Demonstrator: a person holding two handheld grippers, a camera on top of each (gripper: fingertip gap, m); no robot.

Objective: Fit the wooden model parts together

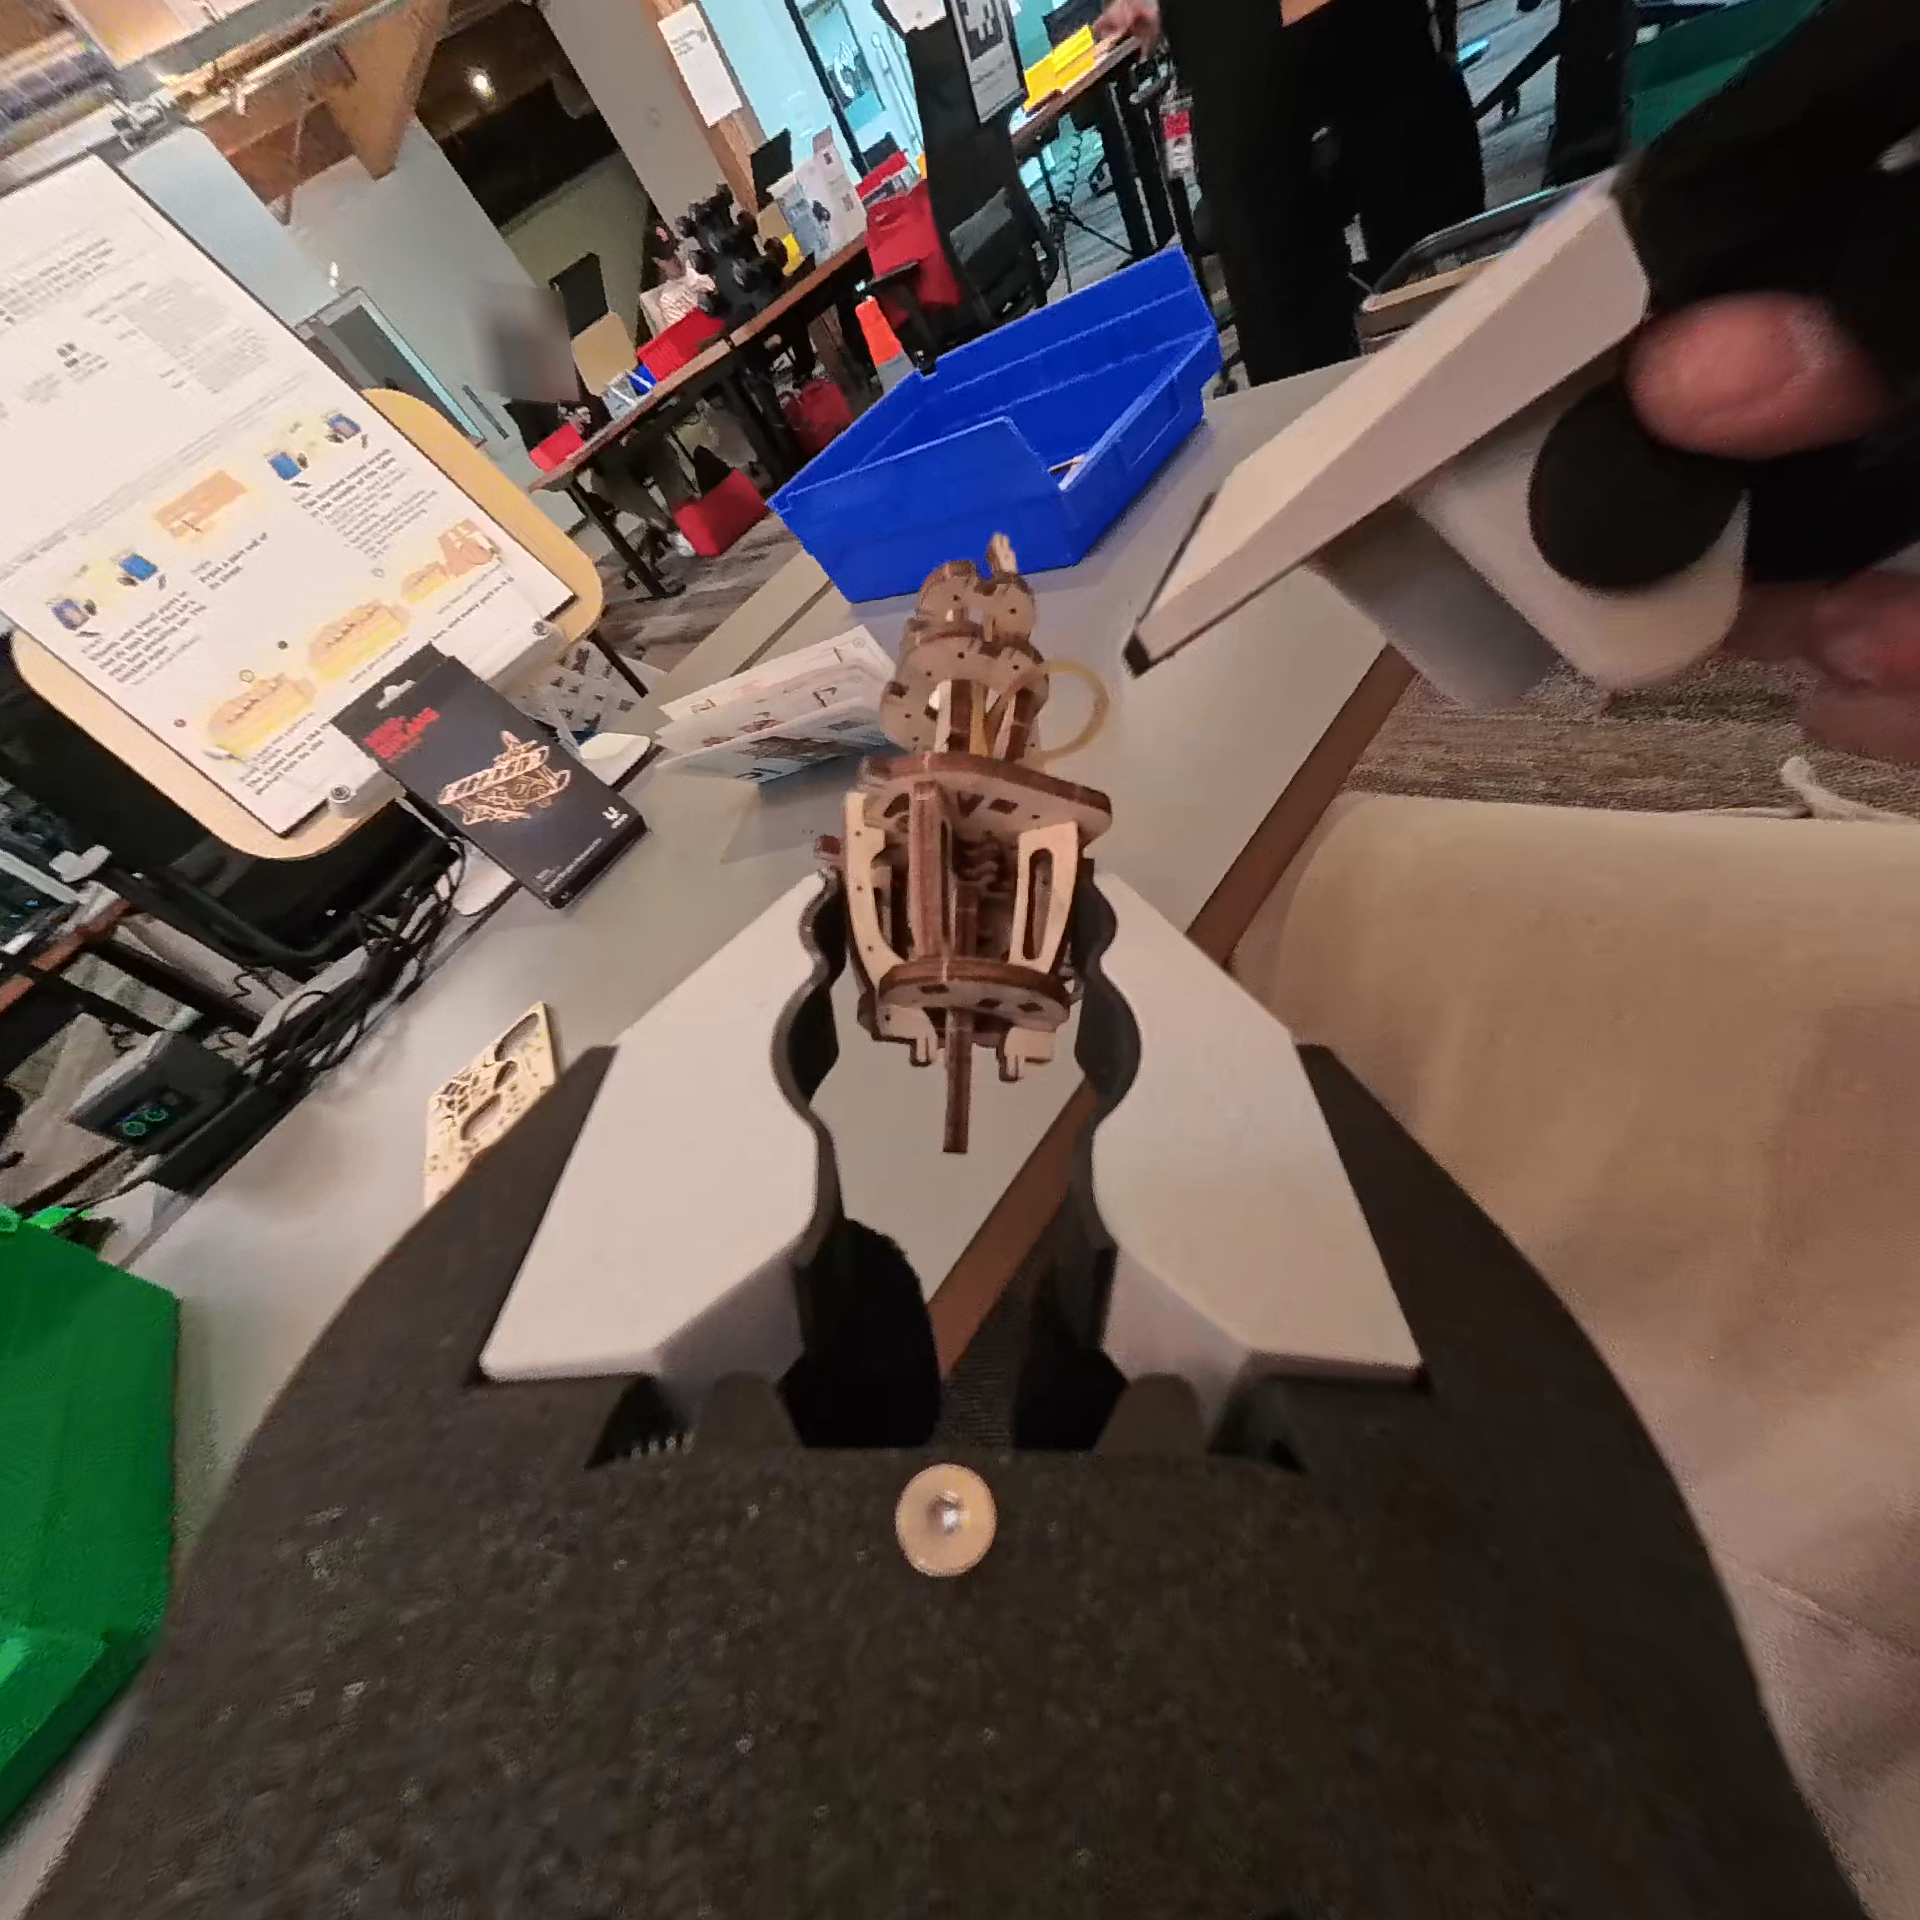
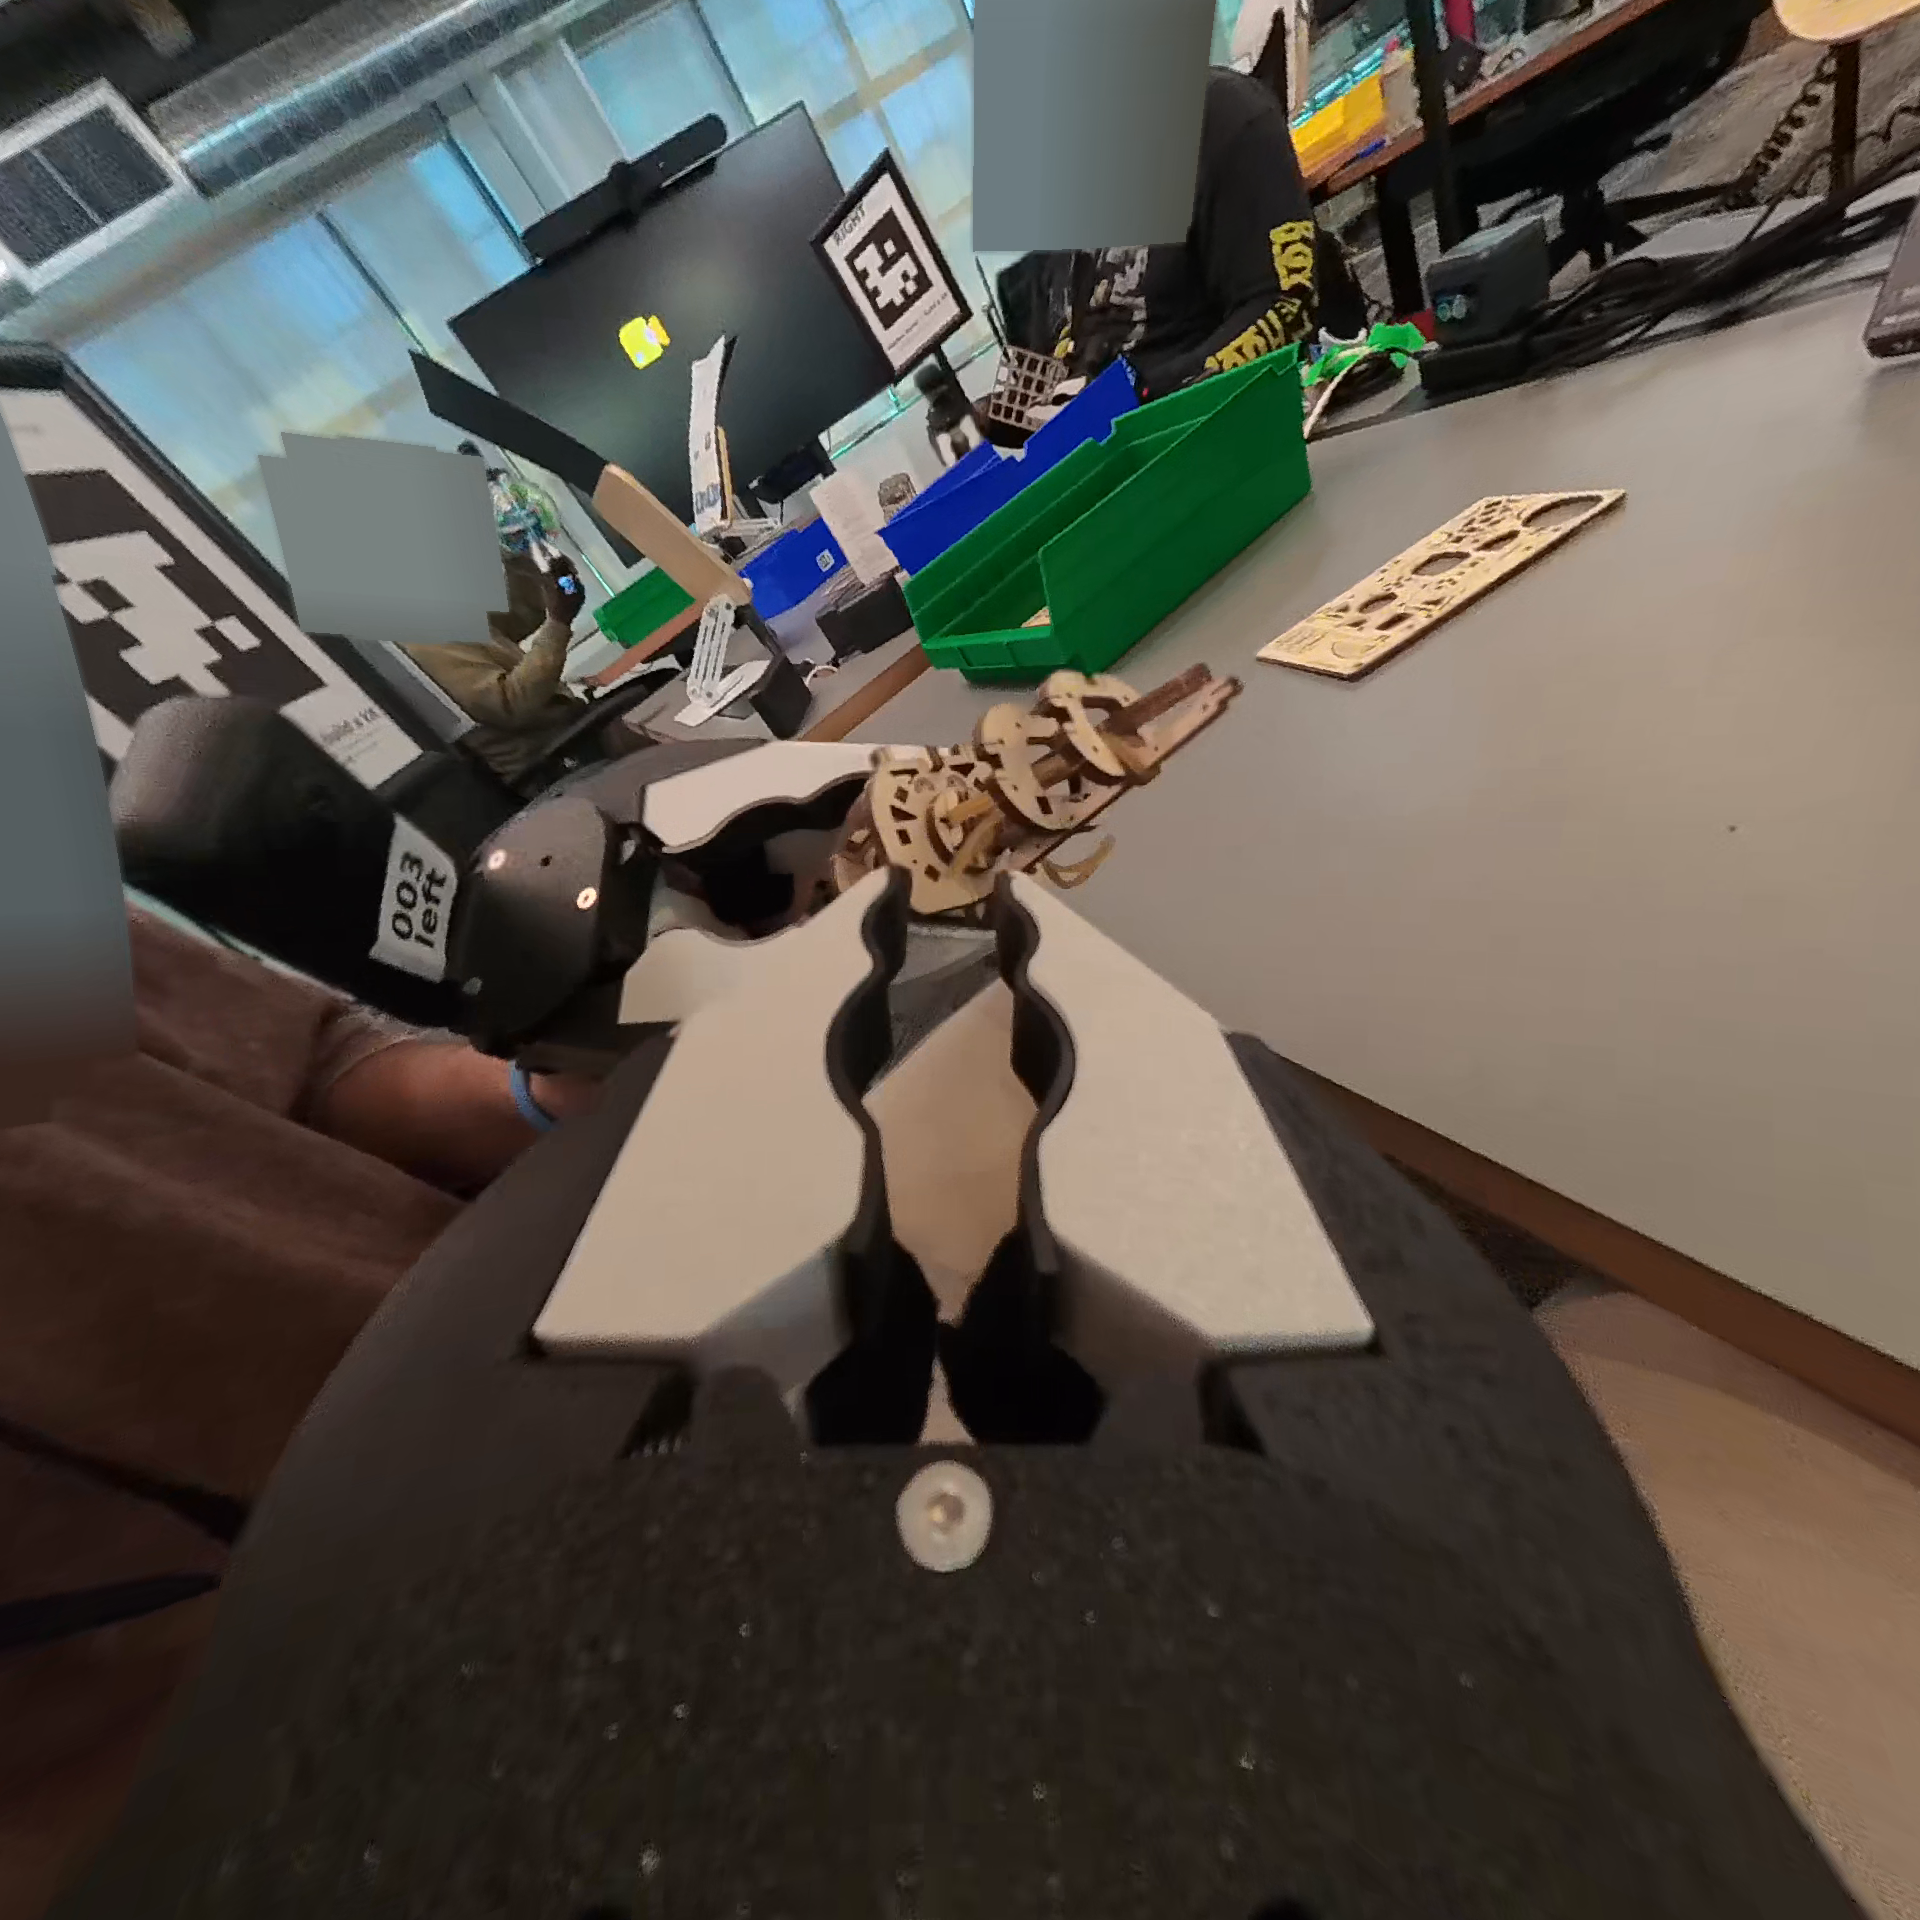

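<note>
The wooden model [image 1: 961, 914], a small laser-cut assembly with discs, rods and a rubber band loop, is held upright between my left gripper's [image 1: 961, 935] fingers, above the table edge. It also shows in the right wrist view [image 2: 1023, 784]. My right gripper [image 2: 948, 894] has a narrow gap between its jaws, with its tips just short of the model's disc end. Nothing is clearly clamped in it. In the left wrist view the right gripper [image 1: 1143, 649] comes in from the upper right, its tip beside the rubber band. The left gripper [image 2: 748, 821] reaches in from the left.
A punched-out wooden sheet [image 1: 488, 1101] lies on the grey table [image 2: 1558, 883], also seen in the right wrist view [image 2: 1444, 582]. A blue bin [image 1: 997, 457], green bin [image 2: 1122, 540], black box [image 1: 488, 790], booklet [image 1: 779, 717] and instruction board [image 1: 208, 468] stand farther back. People sit behind.
</note>
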